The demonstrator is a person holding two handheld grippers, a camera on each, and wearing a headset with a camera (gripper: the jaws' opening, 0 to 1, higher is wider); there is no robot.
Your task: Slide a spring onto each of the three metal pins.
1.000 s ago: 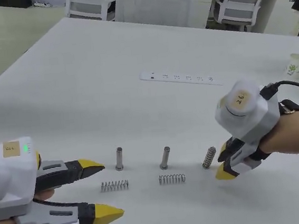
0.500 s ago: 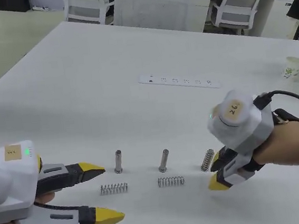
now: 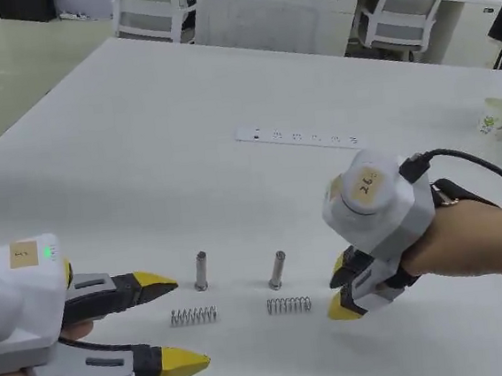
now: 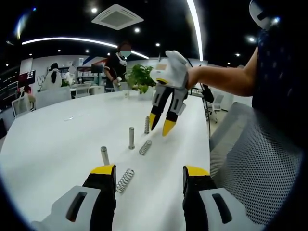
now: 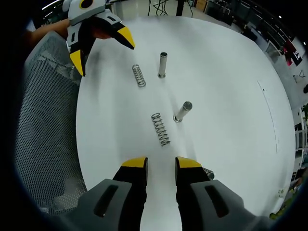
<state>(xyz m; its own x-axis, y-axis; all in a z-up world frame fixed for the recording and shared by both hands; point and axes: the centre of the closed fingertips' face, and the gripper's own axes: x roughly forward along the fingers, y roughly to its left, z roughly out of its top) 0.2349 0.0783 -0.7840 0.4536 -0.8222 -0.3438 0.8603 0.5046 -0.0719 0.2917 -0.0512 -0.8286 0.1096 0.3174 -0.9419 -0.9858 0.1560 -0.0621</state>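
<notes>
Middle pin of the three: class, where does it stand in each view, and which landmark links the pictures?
Head view: middle pin stands low centre, just left of the right gripper.
Left gripper view: left of centre, second in the row.
Right gripper view: near the centre, above the fingers.
Shared landmark: the loose spring lying beside it.

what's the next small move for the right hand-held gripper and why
Probably ease the right hand-held gripper forward and down so its open jaws straddle the coiled steel spring lying just ahead of them. That spring lies loose on the white table beside a bare upright metal pin, so it looks like the nearest one to pick up.
</notes>
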